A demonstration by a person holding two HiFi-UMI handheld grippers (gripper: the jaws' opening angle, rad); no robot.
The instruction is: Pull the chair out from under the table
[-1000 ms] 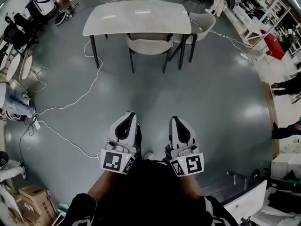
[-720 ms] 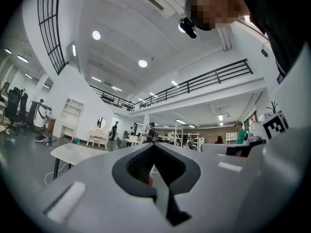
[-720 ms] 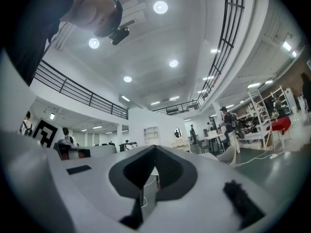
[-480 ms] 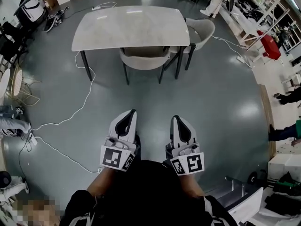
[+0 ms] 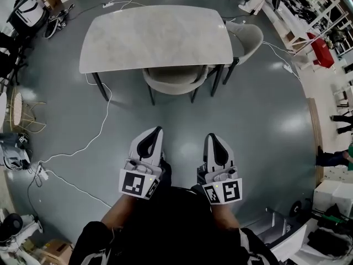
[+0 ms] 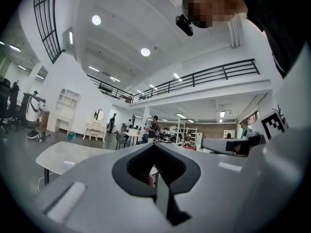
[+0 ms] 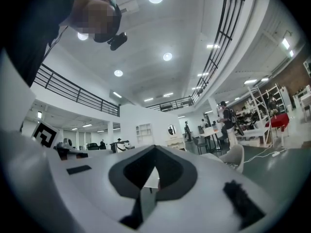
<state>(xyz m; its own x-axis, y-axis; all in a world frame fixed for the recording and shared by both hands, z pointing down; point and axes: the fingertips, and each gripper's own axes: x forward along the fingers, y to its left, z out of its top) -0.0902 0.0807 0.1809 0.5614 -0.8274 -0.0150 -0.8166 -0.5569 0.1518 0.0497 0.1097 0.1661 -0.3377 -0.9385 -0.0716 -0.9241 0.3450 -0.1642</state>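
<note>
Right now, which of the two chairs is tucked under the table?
The chair midway along the near side of the table, seat under the top. The other chair stands at the right end, mostly clear of it.

Table [image 5: 149, 37]: pale beige top with faint marbling; legs black.
Chair [image 5: 175, 80]: cream-beige shell, dark legs. Second chair [image 5: 249, 36]: same beige.
Floor [image 5: 259, 120]: glossy blue-grey with pale patches of reflected light.
Cable [image 5: 91, 139]: white against the floor.
Left gripper [image 5: 155, 132] and right gripper [image 5: 212, 138]: white shells, black lining round the jaws.
Left cube [image 5: 136, 184] and right cube [image 5: 223, 192]: black square patterns on white faces.
Clothing [image 5: 176, 225]: black.
Red item [image 5: 321, 53] at the right edge; what it is cannot be made out.
Left gripper view: wall [image 6: 53, 86] white, railing [image 6: 214, 74] black.
</note>
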